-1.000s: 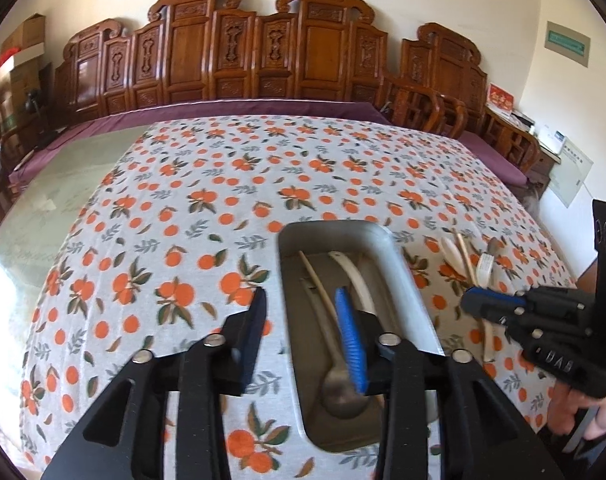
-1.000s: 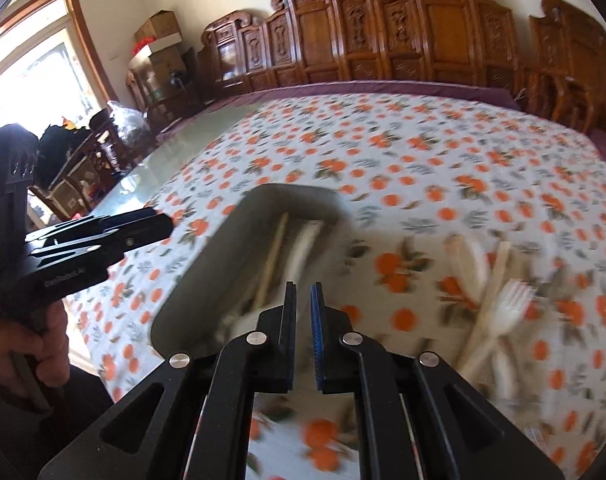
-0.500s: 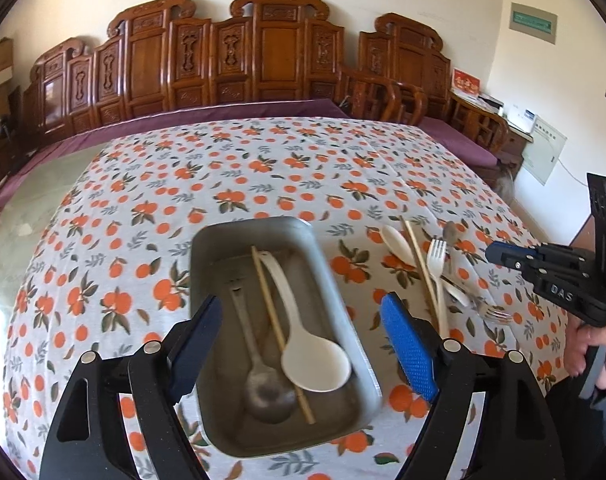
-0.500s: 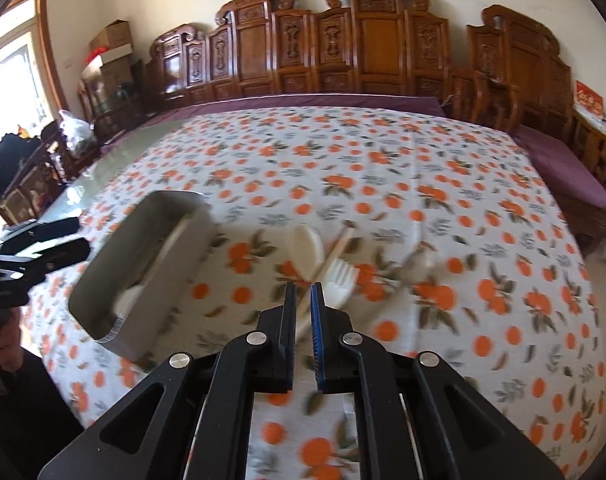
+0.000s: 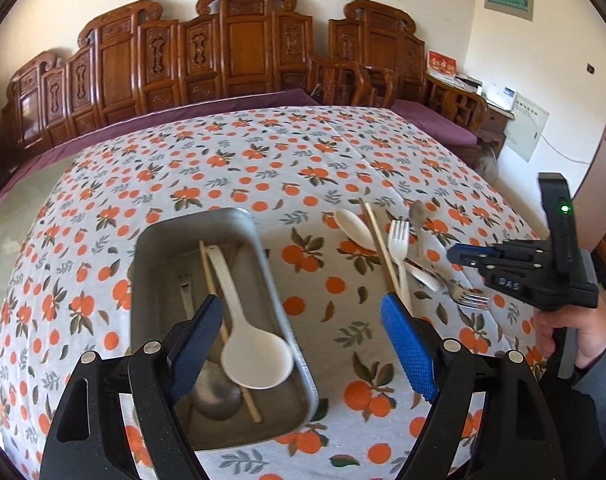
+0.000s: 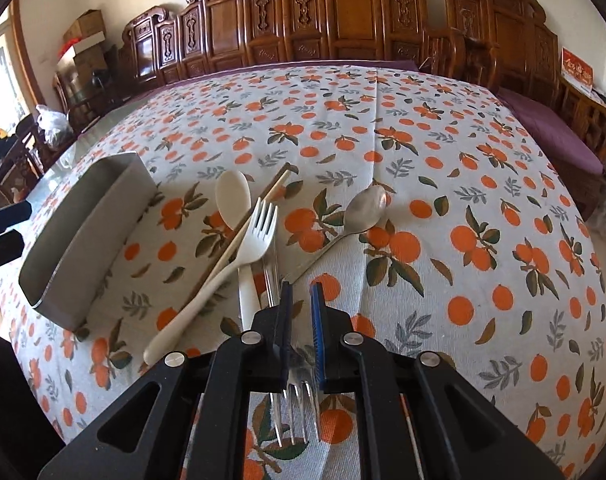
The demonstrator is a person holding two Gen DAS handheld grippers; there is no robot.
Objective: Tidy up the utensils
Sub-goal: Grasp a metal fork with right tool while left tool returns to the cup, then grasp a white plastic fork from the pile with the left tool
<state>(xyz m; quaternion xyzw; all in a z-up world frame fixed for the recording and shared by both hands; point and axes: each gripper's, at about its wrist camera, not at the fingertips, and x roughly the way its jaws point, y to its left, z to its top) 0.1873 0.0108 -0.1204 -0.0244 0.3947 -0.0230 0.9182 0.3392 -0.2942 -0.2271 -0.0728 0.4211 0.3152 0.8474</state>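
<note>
Bright daylight from a window at left; sharp frames, edges bent by fisheye.

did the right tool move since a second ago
Yes. In its own view the right tool was over the metal tray; now the tray lies off to the left and the tool, shut, hangs over the metal fork.

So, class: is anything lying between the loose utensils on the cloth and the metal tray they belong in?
Nothing visible does. Between the pile, with the white fork on top, and the metal tray there is only bare tablecloth. The tray already holds a white spoon, a chopstick and a metal spoon, with room left.
</note>
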